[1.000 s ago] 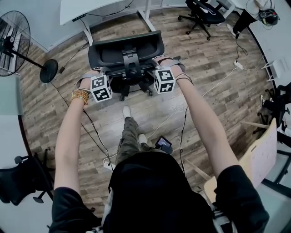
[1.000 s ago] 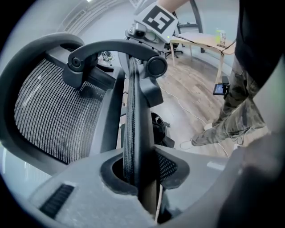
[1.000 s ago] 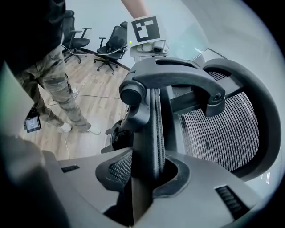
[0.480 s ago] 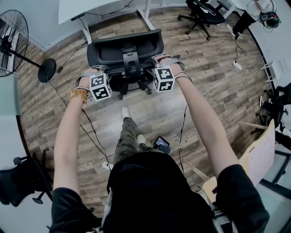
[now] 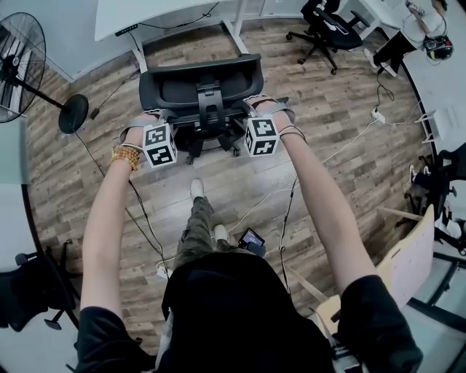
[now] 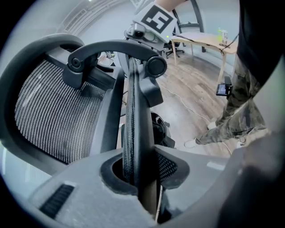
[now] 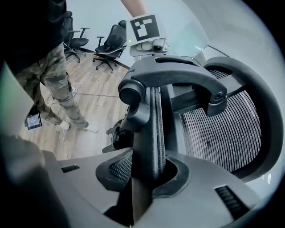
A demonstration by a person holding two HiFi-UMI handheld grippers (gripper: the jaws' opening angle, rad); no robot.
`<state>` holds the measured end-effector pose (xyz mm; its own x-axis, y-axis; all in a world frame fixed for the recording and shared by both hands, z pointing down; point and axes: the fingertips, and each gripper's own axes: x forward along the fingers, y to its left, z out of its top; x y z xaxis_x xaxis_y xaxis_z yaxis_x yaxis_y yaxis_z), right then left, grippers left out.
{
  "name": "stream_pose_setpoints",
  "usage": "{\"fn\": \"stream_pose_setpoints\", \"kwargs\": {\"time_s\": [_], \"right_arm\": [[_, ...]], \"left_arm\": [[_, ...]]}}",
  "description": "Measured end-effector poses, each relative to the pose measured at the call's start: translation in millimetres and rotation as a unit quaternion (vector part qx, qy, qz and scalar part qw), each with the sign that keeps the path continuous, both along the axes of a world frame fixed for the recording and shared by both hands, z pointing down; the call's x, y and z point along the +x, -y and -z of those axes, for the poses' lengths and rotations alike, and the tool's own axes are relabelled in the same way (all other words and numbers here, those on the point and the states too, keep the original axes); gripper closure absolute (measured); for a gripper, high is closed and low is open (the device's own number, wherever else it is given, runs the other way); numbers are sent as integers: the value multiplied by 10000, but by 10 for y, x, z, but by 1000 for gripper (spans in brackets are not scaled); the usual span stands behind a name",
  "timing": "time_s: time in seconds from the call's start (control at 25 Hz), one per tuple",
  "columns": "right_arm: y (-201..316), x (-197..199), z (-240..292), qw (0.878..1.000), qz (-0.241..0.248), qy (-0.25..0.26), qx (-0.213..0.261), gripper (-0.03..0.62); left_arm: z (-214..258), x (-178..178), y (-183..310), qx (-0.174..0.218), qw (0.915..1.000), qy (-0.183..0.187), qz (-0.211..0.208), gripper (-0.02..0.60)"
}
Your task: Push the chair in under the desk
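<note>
On the wood floor, close before the white worktop, the black mesh chair stands with its back toward the person. Left gripper and right gripper flank the centre spine, the fingers of each clamped on the backrest's top rim. The right fingers have just closed slightly tighter on it.

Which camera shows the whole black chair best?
The head view: the chair shows from above, backrest and base together. The left gripper view shows only mesh and the rim clamped by the left gripper; the right gripper view likewise, there the right gripper has just closed further on the rim.
</note>
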<state>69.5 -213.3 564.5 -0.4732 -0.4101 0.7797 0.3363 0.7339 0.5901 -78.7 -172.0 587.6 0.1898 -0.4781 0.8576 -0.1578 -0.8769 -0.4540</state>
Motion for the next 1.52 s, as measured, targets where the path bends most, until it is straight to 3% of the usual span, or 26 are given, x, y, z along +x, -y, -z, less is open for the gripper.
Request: {"fn": "stream_pose_setpoints", "kwargs": {"time_s": [1.08,1.52], "right_arm": [[58,-28,-59,9999,-104,-32,108,496],[341,-170,-94,9998,-164,-102,61,499]], "left_arm": [[-29,-73,128,419,9989,158,-102,497],[-40,-198,416,589,9980,159,-150,499]]}}
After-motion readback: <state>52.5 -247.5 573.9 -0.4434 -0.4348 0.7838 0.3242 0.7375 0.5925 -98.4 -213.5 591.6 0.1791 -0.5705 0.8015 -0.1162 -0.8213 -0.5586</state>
